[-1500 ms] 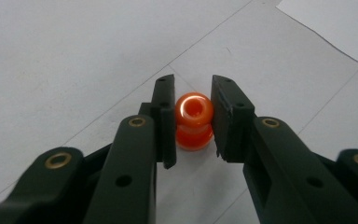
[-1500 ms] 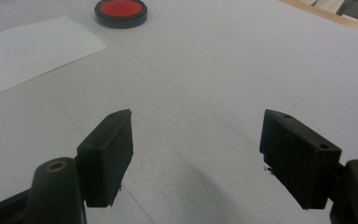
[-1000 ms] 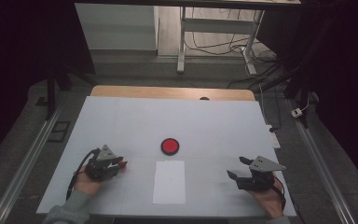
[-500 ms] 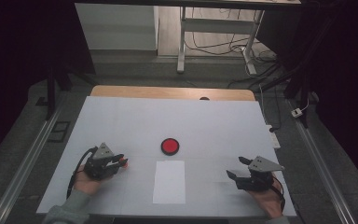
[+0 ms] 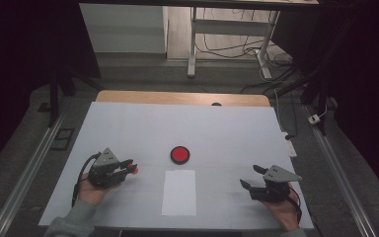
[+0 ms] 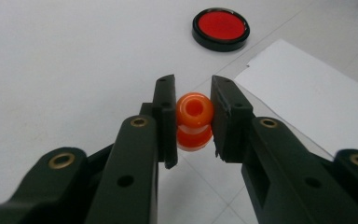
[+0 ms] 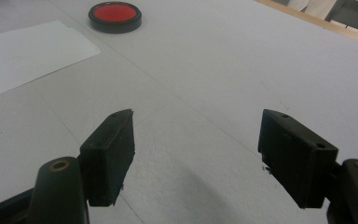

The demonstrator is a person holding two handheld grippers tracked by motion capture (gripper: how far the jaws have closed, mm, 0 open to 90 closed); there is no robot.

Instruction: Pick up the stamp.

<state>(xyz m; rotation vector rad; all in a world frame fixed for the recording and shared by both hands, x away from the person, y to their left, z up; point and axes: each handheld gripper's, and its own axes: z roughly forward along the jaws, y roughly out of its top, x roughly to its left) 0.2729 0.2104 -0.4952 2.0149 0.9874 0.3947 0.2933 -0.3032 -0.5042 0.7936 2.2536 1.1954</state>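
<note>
- Left gripper view: my left gripper point(image 6: 193, 122) pinches an orange bead point(image 6: 194, 120), hole upward, aimed toward the red dish point(image 6: 221, 28).
- My right gripper point(image 7: 196, 158) rests spread near the table's point(image 5: 237, 133) right edge, spare.

White surface point(image 5: 128, 128) with a wooden far edge; lying on it, a round red-and-black disc point(image 5: 180, 154) and, just nearer, a white paper sheet point(image 5: 179, 192).

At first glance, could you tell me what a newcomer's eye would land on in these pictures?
Likely the orange bead, pinched between the left gripper at the table's left. Next comes the red disc with its black rim at mid-table, just beyond the white paper sheet. The right gripper hangs open over bare table.
</note>
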